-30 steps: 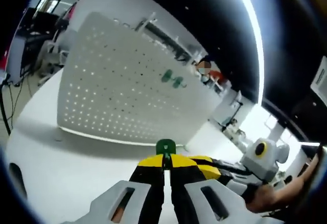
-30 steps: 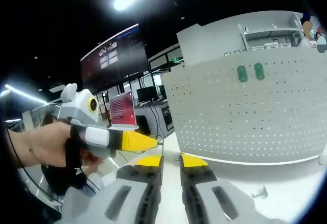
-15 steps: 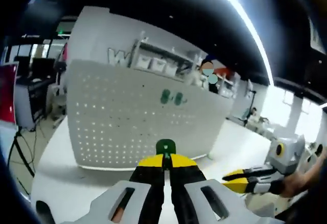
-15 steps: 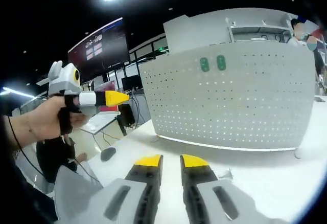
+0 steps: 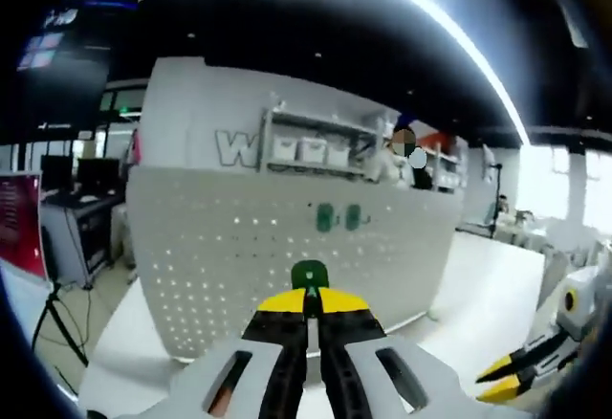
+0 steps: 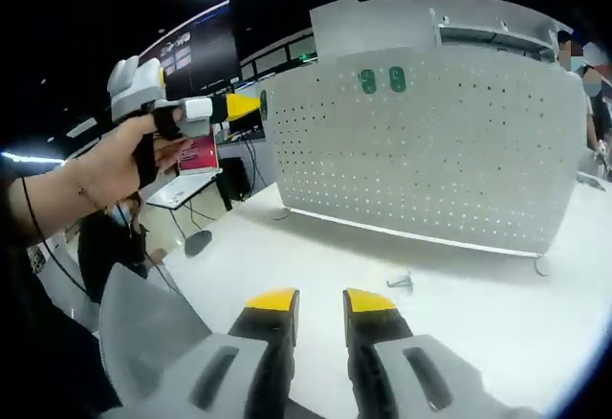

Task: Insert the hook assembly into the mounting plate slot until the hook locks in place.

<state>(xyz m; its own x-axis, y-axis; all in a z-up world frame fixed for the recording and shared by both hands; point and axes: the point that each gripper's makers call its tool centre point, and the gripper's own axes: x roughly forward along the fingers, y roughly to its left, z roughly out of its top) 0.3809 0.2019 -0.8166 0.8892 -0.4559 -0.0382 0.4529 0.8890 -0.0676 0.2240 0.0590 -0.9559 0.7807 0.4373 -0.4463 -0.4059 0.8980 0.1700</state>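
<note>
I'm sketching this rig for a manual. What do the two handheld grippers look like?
Both have pale grey slotted jaw bodies, black fingers and yellow tips: left gripper, right gripper. In the right gripper view the left gripper has a white body, gripped by a hand wearing a thin bracelet.

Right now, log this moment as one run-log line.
left gripper: shut on green hook | right gripper: open, empty | pegboard: upright on table, two green hooks mounted | insertion: not yet done
</note>
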